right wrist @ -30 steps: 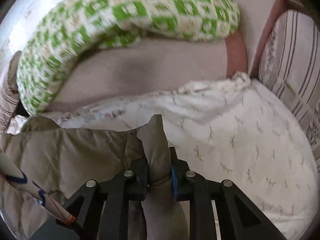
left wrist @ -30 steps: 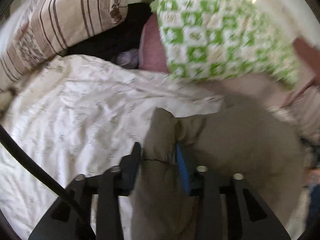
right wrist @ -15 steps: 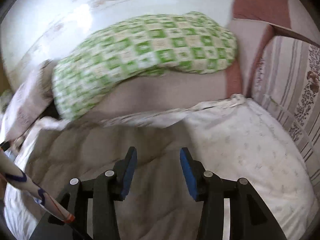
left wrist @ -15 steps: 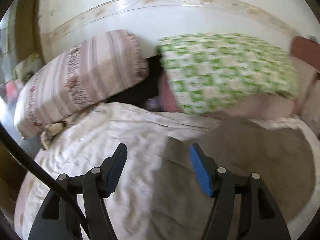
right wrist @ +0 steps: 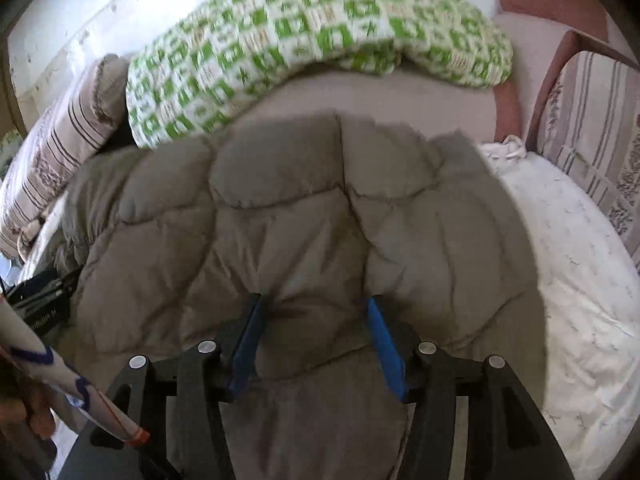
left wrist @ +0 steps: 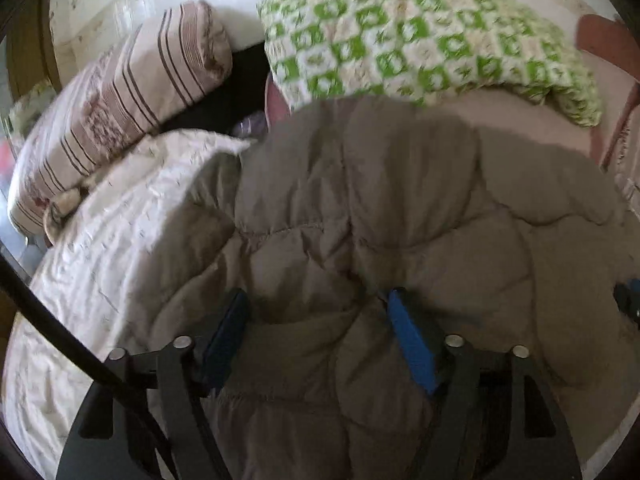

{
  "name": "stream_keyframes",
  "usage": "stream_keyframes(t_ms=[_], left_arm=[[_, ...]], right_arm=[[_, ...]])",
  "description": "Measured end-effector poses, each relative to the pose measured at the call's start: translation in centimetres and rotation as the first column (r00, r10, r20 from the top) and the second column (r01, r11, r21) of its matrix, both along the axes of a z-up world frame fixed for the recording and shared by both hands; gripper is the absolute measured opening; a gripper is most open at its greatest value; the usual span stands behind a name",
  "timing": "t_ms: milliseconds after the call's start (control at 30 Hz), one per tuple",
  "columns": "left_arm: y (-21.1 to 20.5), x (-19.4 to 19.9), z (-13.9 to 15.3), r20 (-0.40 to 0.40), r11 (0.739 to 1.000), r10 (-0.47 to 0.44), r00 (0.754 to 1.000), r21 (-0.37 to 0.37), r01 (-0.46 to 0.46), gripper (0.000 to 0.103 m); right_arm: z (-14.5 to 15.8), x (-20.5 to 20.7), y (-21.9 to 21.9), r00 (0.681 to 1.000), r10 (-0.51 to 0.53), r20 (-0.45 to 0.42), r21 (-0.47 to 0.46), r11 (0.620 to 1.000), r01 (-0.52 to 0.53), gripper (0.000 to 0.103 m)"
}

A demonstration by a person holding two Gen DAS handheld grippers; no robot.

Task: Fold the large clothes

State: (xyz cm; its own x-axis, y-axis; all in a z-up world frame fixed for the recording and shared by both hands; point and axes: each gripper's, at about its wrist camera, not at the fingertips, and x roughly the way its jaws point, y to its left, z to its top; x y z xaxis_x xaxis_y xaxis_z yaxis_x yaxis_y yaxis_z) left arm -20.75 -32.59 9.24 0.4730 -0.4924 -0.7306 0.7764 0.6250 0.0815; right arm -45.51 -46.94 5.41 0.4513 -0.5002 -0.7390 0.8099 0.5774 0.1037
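Note:
A taupe quilted puffer coat (left wrist: 400, 208) lies spread on the white bed sheet (left wrist: 100, 240); it also fills the middle of the right wrist view (right wrist: 280, 216). My left gripper (left wrist: 316, 312) is open, its blue pads pressing down on the coat's near folds with padding bulging between them. My right gripper (right wrist: 316, 312) is open too, resting on the coat's near edge, with nothing clamped. The left gripper's body (right wrist: 40, 300) shows at the left edge of the right wrist view.
A green-and-white checked blanket (left wrist: 420, 40) lies on a pink cushion (right wrist: 380, 100) at the head of the bed. A striped pillow (left wrist: 120, 96) sits at the far left, another striped pillow (right wrist: 592, 128) at the right. A white wall stands behind.
Both grippers were shut on coat fabric one second ago, then opened and let it go. The coat now lies spread flat, and both grippers have lowered onto it.

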Motion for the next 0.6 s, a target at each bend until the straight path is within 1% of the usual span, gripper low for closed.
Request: stream_keyframes(t_ms=[67, 167, 233, 300, 367, 433, 467, 533, 600], left_arm=[[-0.7, 0.7, -0.6, -0.007, 1.000, 0.011, 1.000, 0.002, -0.011, 0.077], [-1.9, 1.6, -1.2, -0.031, 0.998, 0.043, 0.999, 0.038, -0.042, 0.082], [-1.8, 1.3, -1.0, -0.031, 0.996, 0.069, 0.997, 0.059, -0.067, 0.082], [-0.4, -0.1, 0.0, -0.012, 0.995, 0.082, 0.997, 0.050, -0.081, 0.082], [2.0, -1.9, 1.1, -0.006, 0.997, 0.072, 0.997, 0.017, -0.072, 0.082], [4.6, -3.8, 2.0, 0.009, 0.997, 0.076, 0.997, -0.014, -0.076, 0.082], [6.3, -5.0, 2.4, 0.011, 0.997, 0.075, 0.997, -0.027, -0.075, 0.082], [8.9, -6.7, 2.8, 0.015, 0.996, 0.081, 0.997, -0.042, -0.081, 0.082], [11.4, -7.9, 3.0, 0.031, 0.992, 0.117, 0.993, -0.054, -0.115, 0.082]], right_arm=[[-0.4, 0.4, -0.7, 1.000, 0.000, -0.001, 0.007, 1.000, 0.000, 0.059], [-1.3, 0.7, -1.3, 1.000, 0.008, -0.015, 0.001, 1.000, -0.008, 0.061], [-0.7, 0.3, -1.0, 1.000, -0.004, -0.013, 0.007, 1.000, 0.004, 0.061], [0.7, -0.6, 0.0, 1.000, -0.004, 0.006, 0.012, 1.000, 0.004, 0.063], [1.8, -1.4, 1.0, 0.999, 0.001, 0.037, 0.034, 0.999, -0.003, 0.063], [2.6, -1.6, 2.4, 1.000, -0.001, 0.031, 0.047, 0.999, 0.000, 0.063], [2.9, -1.6, 3.5, 1.000, -0.001, 0.024, 0.043, 0.999, 0.000, 0.063], [3.4, -1.5, 5.8, 0.999, 0.004, 0.036, 0.042, 0.999, -0.006, 0.063], [3.5, -1.3, 8.5, 0.998, 0.015, 0.056, 0.045, 0.999, -0.017, 0.064]])
